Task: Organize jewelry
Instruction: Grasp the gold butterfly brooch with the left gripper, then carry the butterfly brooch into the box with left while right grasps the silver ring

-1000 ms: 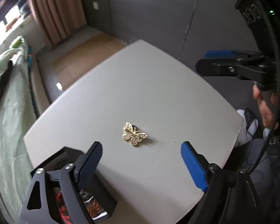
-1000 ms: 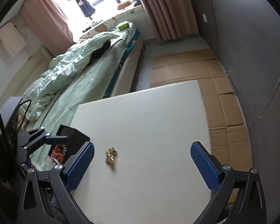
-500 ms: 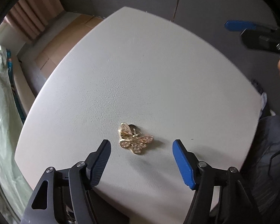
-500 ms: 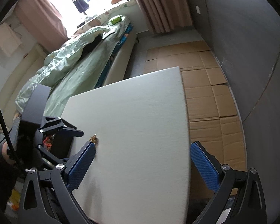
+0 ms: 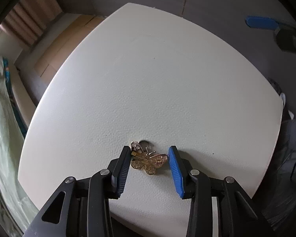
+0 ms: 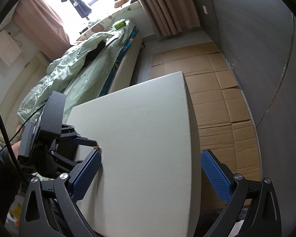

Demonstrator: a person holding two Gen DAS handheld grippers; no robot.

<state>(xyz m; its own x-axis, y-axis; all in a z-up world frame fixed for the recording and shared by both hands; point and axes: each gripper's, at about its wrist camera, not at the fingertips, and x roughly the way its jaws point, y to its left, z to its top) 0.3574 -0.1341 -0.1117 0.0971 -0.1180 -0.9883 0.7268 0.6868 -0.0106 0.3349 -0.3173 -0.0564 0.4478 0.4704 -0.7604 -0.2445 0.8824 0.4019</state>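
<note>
The left tool [image 5: 149,163] points straight down at the tabletop [image 5: 157,83], and its jaws are closing around a gold butterfly brooch [image 5: 148,161]. The brooch lies flat on the tabletop between the two pads; the left pad sits at one wing tip and the blue right pad just beside the other, though whether they press yet cannot be told. Seen from the right wrist, the left tool [image 6: 95,148] shows only a speck of the gold brooch [image 6: 98,148] at its fingertips, near the tabletop's left edge.

The right tool [image 6: 150,175] hovers above the near part of the same tabletop [image 6: 144,138], well apart from the brooch, its blue pads spread wide with nothing between them.

Beyond the tabletop's far edge lie flattened cardboard sheets [image 6: 217,83] on the floor, and beyond its far left corner stands a bed with a pale green quilt [image 6: 79,69].
</note>
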